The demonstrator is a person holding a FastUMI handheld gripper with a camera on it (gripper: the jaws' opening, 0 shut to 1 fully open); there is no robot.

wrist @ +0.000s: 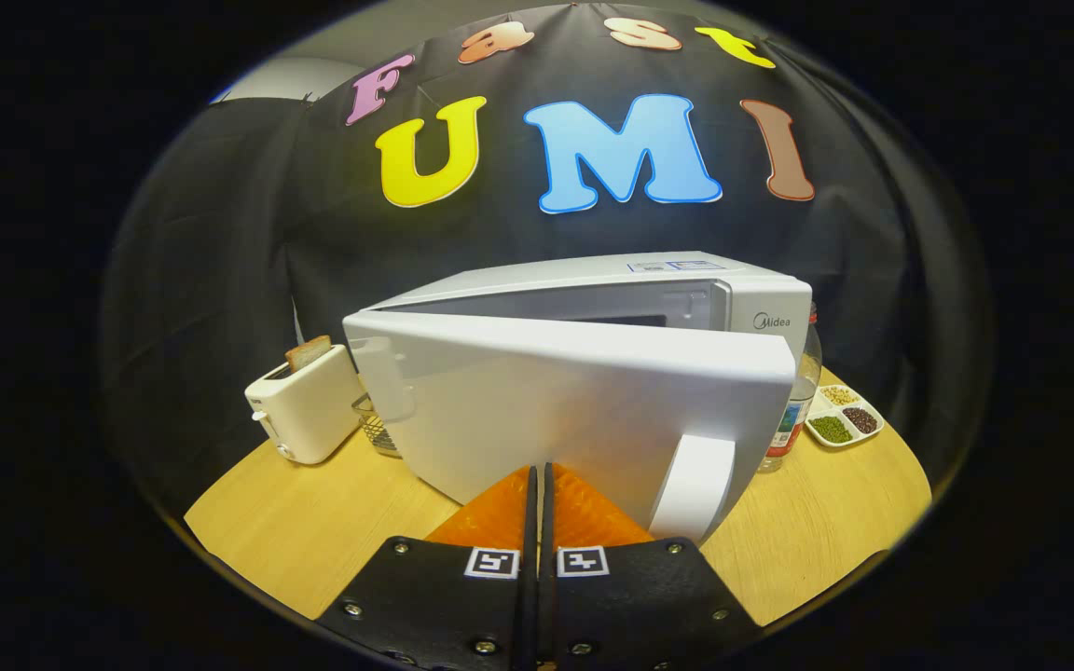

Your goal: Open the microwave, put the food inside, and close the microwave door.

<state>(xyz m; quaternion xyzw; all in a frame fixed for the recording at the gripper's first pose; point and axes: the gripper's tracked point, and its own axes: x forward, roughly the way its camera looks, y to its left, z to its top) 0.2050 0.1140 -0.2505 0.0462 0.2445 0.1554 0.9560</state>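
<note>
1. Your hand-held gripper [538,480] has its two fingers brought together with only a thin slit between them, and nothing is held. The tips point at the outer face of the microwave door [584,410], at or just short of it; contact cannot be confirmed.

2. The microwave [593,289] stands on the round wooden surface [313,531]. Its door is partly ajar, hinged on the side nearer the toaster, with the free edge and its handle [695,485] swung out toward you, just beside your fingers.

3. Closed fingers set against a flat panel suit a push, not a grasp. I judge this is the closing step, with the tips serving as a blunt pusher on the door face.

4. The cavity is hidden behind the door, so whether the food is already inside cannot be told.

5. A toaster [309,410] with a slice of bread [308,352] standing in its slot sits beside the hinge side. A small wire basket [377,427] sits between the toaster and the microwave.

6. A bottle [793,410] stands close against the far side of the microwave, and a divided dish of beans [843,417] lies just beyond it.

7. Risk: you are pressing nearer mid-panel than the handle edge, so the push has less leverage and could slide the microwave itself. Keep the tips square to the door.
</note>
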